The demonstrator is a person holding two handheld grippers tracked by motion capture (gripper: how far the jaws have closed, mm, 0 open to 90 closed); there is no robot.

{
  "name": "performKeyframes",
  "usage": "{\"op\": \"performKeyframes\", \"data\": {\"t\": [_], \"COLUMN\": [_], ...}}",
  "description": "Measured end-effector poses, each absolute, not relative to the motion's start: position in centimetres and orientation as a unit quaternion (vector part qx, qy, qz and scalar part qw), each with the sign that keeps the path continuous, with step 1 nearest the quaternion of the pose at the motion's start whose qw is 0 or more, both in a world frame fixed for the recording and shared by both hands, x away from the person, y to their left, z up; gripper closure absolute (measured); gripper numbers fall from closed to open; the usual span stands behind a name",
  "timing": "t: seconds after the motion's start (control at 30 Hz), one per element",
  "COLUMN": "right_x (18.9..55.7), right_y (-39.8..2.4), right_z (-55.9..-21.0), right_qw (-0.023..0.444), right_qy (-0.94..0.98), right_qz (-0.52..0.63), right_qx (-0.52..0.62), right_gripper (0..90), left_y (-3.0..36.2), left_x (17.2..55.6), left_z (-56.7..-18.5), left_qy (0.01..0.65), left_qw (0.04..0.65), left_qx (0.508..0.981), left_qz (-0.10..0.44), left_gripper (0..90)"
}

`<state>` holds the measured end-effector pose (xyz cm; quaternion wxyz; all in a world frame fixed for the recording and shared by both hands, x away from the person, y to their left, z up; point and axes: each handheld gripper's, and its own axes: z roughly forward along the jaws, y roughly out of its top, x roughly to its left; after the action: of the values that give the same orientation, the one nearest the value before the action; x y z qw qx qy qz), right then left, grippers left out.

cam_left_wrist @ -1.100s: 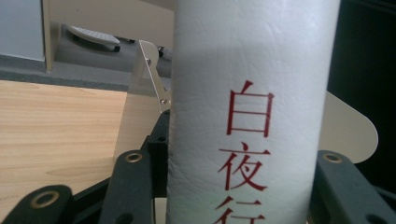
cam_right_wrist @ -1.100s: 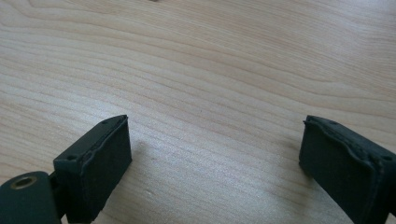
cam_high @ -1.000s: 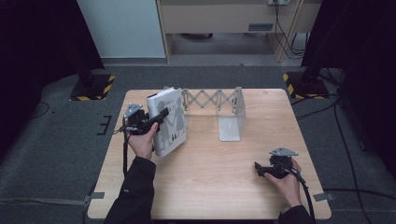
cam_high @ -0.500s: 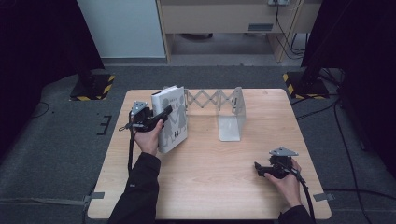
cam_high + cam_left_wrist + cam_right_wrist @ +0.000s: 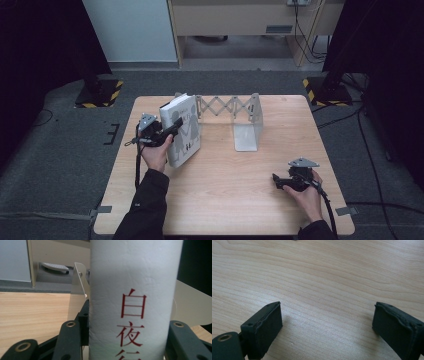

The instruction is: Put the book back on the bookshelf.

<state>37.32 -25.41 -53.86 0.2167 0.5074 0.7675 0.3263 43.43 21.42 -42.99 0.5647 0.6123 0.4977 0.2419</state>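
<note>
White-covered, the book (image 5: 181,131) stands at the left end of the metal bookend rack (image 5: 243,121), clamped by its spine in the left gripper (image 5: 172,132) to stay upright, while the right gripper (image 5: 276,181) rests open-jawed on the wooden table (image 5: 225,195), seemingly idle.

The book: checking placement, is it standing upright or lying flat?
Upright, slightly tilted: the book stands on its edge at the expanding bookend rack, clamped at the spine by the left claw.

You are gripping a book (image 5: 132,302) whose white spine is showing a matt, finely creased paper skin. At twelve o'clock the rack (image 5: 248,125) is gleaming as smooth pale metal. The table (image 5: 240,200) is showing matt, grained wood.
</note>
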Motion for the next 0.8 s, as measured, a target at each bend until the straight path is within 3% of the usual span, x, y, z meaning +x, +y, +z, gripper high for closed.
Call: {"op": "performKeyframes", "data": {"t": [0.8], "right_x": [37.3], "right_y": [-25.4], "right_z": [-53.9], "right_qw": [0.216], "right_qy": [0.767], "right_qz": [0.327], "right_qx": [0.509], "right_gripper": [9.3], "left_y": [21.9], "left_x": [38.5], "left_z": [-44.8], "left_qy": [0.497], "left_qw": [0.541], "left_qx": [0.630], "left_qz": [0.252], "left_gripper": [51.0]}}
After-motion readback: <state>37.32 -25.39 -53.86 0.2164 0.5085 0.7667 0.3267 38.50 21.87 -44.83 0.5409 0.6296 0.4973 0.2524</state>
